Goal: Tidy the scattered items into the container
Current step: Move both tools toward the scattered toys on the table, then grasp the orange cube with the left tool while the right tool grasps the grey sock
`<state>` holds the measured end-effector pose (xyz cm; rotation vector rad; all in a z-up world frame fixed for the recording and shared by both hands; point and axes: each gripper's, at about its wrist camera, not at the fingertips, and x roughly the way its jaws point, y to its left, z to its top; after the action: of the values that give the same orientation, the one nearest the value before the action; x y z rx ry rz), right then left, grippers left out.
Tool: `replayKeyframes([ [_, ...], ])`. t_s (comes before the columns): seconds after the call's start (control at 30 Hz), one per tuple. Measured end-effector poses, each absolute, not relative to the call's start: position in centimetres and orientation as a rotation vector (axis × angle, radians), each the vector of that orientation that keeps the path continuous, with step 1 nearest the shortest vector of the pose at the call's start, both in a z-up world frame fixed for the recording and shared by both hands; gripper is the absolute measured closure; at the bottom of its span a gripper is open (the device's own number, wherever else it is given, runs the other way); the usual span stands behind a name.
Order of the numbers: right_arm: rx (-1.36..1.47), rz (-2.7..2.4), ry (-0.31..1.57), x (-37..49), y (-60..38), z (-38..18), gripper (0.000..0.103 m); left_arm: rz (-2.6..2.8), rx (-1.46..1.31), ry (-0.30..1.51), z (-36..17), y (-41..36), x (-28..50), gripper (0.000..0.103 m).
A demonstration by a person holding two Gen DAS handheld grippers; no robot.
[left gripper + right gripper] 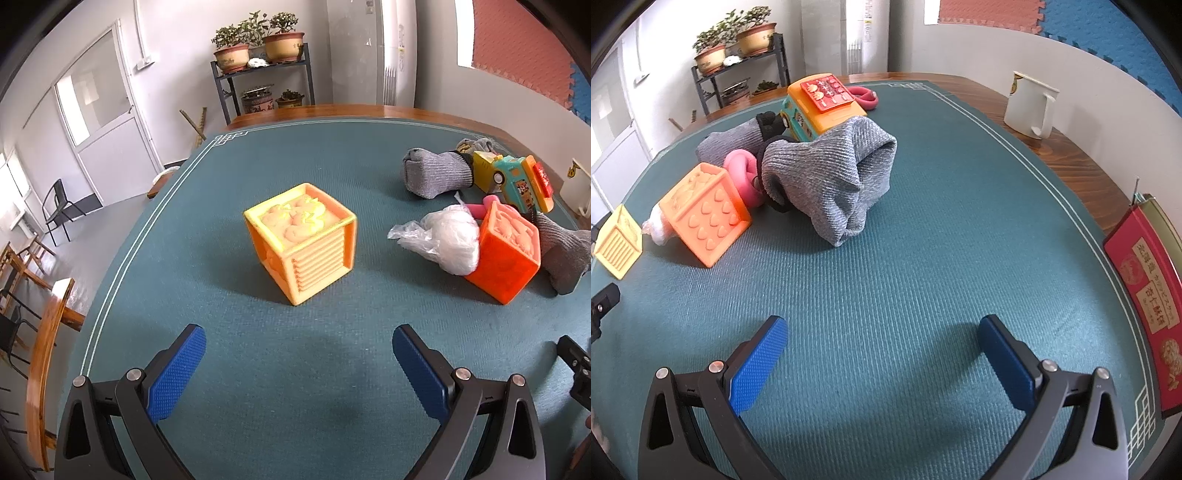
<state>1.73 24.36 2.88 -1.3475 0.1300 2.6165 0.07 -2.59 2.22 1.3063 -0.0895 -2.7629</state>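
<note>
Both the left gripper (299,363) and right gripper (882,354) hover with jaws wide and empty over the surface (923,258), where a yellow block (301,242) stands alone and a grey sock (831,177) half-hides the toy bus (820,107), the red tin (1145,295) cut off at the edge.

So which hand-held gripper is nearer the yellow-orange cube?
Left. The left hand-held gripper is open with the yellow-orange cube straight ahead of it; the right hand-held gripper, also open, sees that cube far off to its left.
</note>
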Motion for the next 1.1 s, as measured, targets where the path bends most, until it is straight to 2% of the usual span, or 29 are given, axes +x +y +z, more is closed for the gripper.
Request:
replayKeyframes([
  [0.37, -1.389, 2.679, 0.067, 2.1, 24.9, 2.9, 0.0, -2.769, 1.274, -0.059, 3.2, -5.7, -0.6, 0.001],
  [0.73, -1.383, 2.695, 0.047, 2.5, 24.6, 2.7, 0.0, -2.861, 1.386, 0.039, 3.9, -5.1, -4.9, 0.001],
  [1.1, -1.387, 2.687, 0.053, 2.7, 25.0, 2.9, 0.0, -2.695, 1.249, 0.033, 3.3, -4.1, -6.4, 0.001],
])
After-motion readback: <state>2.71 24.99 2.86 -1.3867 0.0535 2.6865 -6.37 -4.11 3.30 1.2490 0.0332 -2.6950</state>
